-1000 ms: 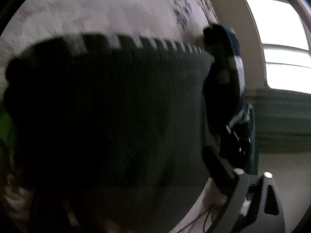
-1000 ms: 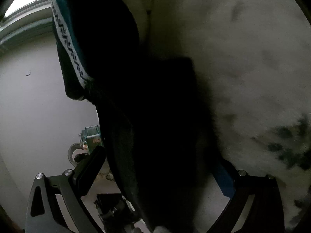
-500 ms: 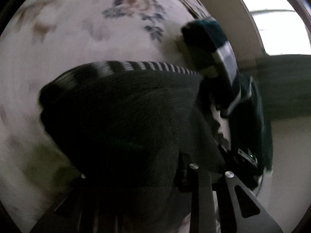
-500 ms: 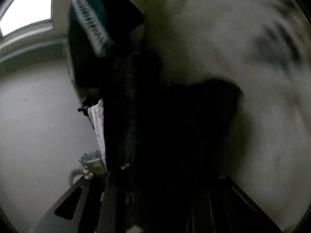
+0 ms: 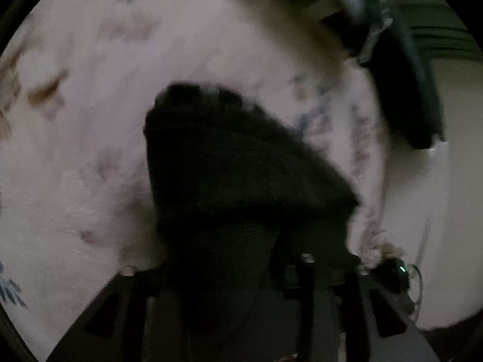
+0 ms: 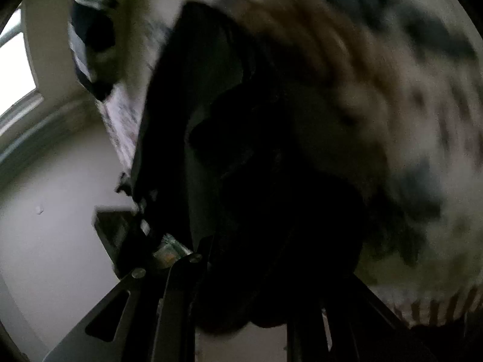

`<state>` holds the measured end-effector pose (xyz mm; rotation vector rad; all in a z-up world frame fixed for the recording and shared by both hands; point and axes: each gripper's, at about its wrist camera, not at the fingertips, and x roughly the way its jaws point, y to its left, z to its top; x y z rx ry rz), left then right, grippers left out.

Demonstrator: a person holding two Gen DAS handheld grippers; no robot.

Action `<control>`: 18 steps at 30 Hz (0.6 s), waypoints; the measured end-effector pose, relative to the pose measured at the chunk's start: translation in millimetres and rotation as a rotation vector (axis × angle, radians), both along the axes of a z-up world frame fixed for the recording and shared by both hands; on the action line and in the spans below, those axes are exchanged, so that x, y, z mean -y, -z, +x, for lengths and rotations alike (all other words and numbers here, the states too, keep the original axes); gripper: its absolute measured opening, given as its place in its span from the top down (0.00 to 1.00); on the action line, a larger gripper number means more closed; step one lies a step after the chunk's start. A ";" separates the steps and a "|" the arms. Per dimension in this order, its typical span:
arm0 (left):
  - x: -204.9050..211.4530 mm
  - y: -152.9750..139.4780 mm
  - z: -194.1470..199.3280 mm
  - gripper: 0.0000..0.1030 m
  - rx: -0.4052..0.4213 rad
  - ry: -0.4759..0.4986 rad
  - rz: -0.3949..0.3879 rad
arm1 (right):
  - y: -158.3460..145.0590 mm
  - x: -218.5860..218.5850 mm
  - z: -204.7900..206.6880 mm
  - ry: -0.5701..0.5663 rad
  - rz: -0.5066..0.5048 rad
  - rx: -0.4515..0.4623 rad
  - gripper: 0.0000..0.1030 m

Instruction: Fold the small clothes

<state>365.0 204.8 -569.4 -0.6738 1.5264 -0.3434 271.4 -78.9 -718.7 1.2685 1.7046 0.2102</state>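
Observation:
A dark knit garment (image 5: 235,166) lies bunched on the floral bedspread (image 5: 90,120), its near end drawn up between the fingers of my left gripper (image 5: 217,268). The left jaws are opening, with the fabric still gathered between them. In the right wrist view the same dark garment (image 6: 256,166) hangs in thick folds from my right gripper (image 6: 241,286), which is shut on it. The picture there is blurred by motion. Both grippers' pads are hidden by cloth.
A teal garment with white patterned bands (image 5: 404,90) lies at the bed's edge, seen again as teal garment (image 6: 90,45) at the upper left. Beyond the edge are a pale wall (image 6: 45,211) and a bright window (image 6: 15,75). The bedspread (image 6: 422,120) stretches to the right.
The garment lay spread wide a second ago; now it is bunched into a narrow heap. Both grippers closed on it. The right gripper swept quickly across the bed with the cloth.

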 end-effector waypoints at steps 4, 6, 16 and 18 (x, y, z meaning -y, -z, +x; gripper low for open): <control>-7.6 21.4 -6.2 0.34 -0.027 -0.120 -0.097 | 19.0 -14.9 -11.7 -0.037 -0.119 -0.036 0.80; -9.5 18.2 -10.3 0.32 -0.020 -0.159 -0.117 | 20.5 -12.8 -20.9 -0.063 -0.119 -0.041 0.77; -51.2 -19.0 -81.2 0.26 0.052 -0.185 0.250 | -46.7 -2.7 -14.8 -0.214 -0.245 -0.072 0.49; -57.4 -6.7 -99.0 0.24 0.032 -0.175 0.291 | -65.6 -4.0 -11.0 -0.227 -0.259 -0.044 0.49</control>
